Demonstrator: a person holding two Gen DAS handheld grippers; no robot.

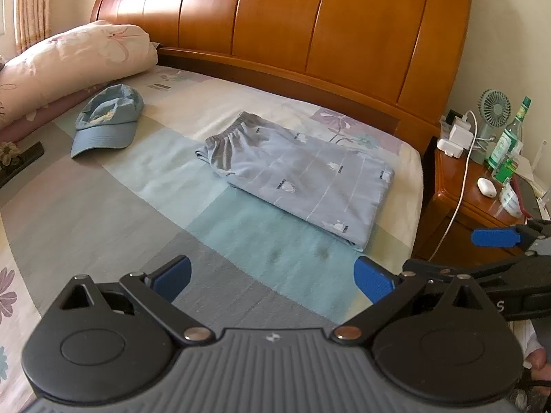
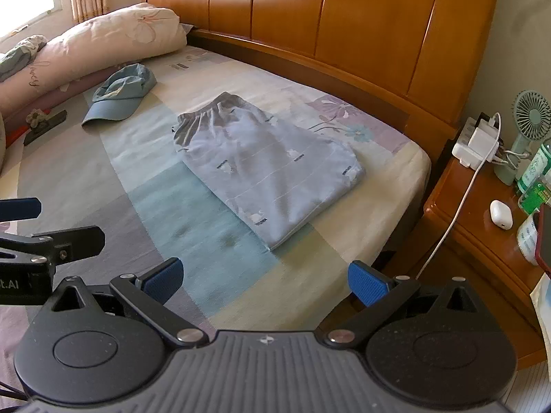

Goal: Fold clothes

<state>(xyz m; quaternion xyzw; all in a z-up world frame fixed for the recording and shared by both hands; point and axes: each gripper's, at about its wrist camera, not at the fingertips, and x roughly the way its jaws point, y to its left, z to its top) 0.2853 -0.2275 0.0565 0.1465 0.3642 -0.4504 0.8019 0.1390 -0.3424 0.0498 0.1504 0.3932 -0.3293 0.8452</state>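
A pair of light blue patterned shorts (image 1: pixel 296 175) with a grey elastic waistband lies folded flat on the bed; it also shows in the right wrist view (image 2: pixel 268 172). My left gripper (image 1: pixel 272 278) is open and empty, held above the bed in front of the shorts. My right gripper (image 2: pixel 263 278) is open and empty, also short of the shorts. The right gripper's blue pad shows at the right edge of the left wrist view (image 1: pixel 496 237). The left gripper shows at the left edge of the right wrist view (image 2: pixel 20 208).
A blue cap (image 1: pixel 106 120) lies left of the shorts. A rolled floral quilt (image 1: pixel 69 62) lies along the left. The wooden headboard (image 1: pixel 310 27) is behind. A nightstand (image 2: pixel 482 213) at the right holds a fan, bottles, charger and cable.
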